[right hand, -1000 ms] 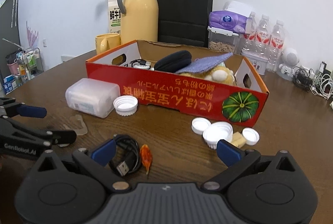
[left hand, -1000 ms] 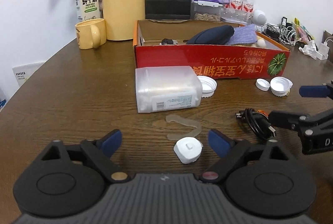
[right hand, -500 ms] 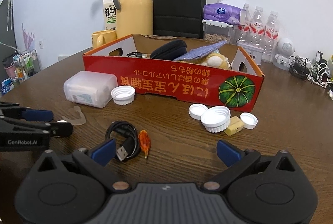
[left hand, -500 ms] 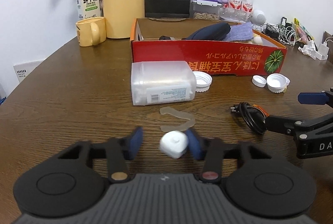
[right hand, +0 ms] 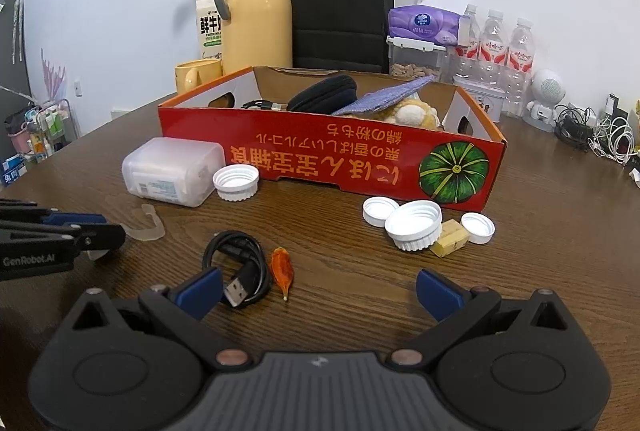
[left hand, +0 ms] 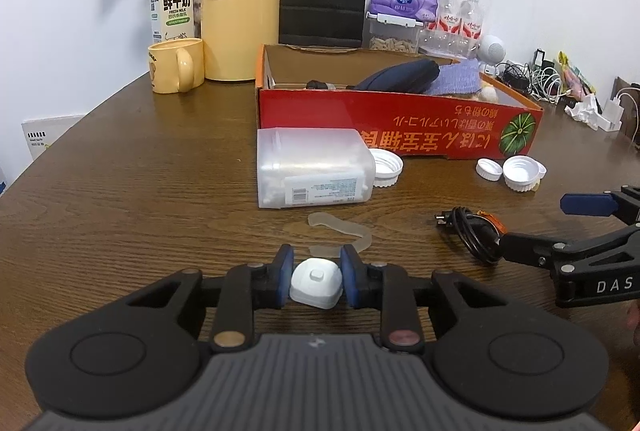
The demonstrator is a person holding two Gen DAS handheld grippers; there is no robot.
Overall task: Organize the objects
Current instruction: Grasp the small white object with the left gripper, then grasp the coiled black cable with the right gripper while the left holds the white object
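Wooden table (left hand: 120, 191), red box (right hand: 332, 159), clear container (left hand: 316, 167), coiled cable (right hand: 240, 263)

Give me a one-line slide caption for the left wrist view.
Left gripper shut on white cap, red box beyond; right gripper open beside black cable.

- The milk carton (left hand: 171, 7) carries "鲜牛奶" in large black characters, with small "FRESH MILK" under them.
- The right gripper (left hand: 532, 227), seen from the left wrist view, shows white letters "DAS" on its black body.
- The left gripper (right hand: 114, 229), seen from the right wrist view, reads "GenRobot.AI".
- The red cardboard box (right hand: 332, 161) bears yellow Japanese print, upside down; not legible.
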